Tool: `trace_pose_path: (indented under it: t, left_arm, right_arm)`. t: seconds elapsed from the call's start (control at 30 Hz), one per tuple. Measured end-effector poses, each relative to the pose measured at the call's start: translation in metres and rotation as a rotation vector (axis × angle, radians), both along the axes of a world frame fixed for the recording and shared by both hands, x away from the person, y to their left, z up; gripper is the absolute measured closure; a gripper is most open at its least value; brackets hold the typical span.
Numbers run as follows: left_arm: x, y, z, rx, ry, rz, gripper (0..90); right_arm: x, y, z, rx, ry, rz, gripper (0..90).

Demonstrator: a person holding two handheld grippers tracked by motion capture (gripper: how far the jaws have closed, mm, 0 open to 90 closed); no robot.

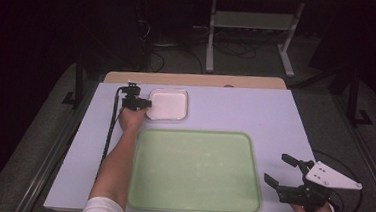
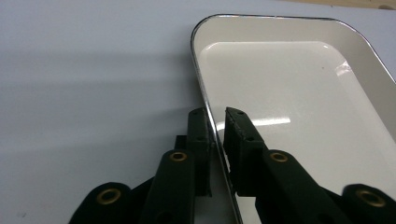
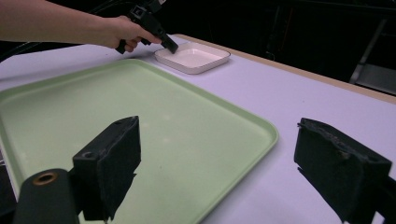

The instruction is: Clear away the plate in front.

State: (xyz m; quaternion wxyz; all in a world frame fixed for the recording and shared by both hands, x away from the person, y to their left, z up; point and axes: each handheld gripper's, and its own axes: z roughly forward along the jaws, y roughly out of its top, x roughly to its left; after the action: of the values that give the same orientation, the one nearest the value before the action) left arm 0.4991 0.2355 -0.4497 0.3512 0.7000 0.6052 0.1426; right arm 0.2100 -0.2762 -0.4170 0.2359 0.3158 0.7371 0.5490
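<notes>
A shallow white dish point(image 1: 169, 104) with a metal rim sits at the back left of the table, empty. My left gripper point(image 1: 148, 105) reaches it from the left, and in the left gripper view point(image 2: 215, 112) one jaw stands outside the dish's point(image 2: 289, 93) left rim and one inside, both pressed close on the thin edge. The right gripper view shows that same gripper point(image 3: 170, 46) tipped down onto the dish point(image 3: 194, 58). At the table's front right corner my right gripper point(image 1: 276, 168) hovers with its jaws wide apart and nothing between them point(image 3: 219, 135).
A large pale green tray point(image 1: 196, 169) lies empty in the front middle, between the two hands; its near corner point(image 3: 261, 135) is just ahead of the right gripper. Pale lilac tabletop point(image 1: 246, 110) stretches right of the dish. A wooden strip point(image 1: 193, 80) edges the far side.
</notes>
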Motion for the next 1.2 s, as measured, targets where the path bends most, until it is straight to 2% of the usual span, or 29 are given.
trace_pose_path:
  t: [0.13,0.27,0.43,0.67,1.2]
  left_arm:
    - [0.0000,0.0003,0.0003,-0.002,0.002,0.008,81.9]
    - [0.0002,-0.0004,0.0001,-0.022,0.009,0.032,83.3]
    - [0.0006,-0.0011,-0.0018,-0.089,0.020,0.078,86.7]
    - [0.0010,0.0004,-0.0037,-0.158,0.027,0.098,88.4]
    - [0.0008,0.0008,-0.0039,-0.188,0.025,0.115,88.5]
  right_arm:
    - [0.0000,0.0003,-0.0001,-0.002,0.002,0.003,13.8]
    - [0.0004,-0.0001,-0.0006,-0.002,0.002,0.003,13.8]
    - [0.0005,-0.0006,-0.0011,-0.002,0.004,0.003,13.8]
    - [0.0007,-0.0013,-0.0019,-0.003,0.010,0.003,13.8]
    - [0.0018,0.0003,-0.0038,-0.006,0.019,0.006,13.8]
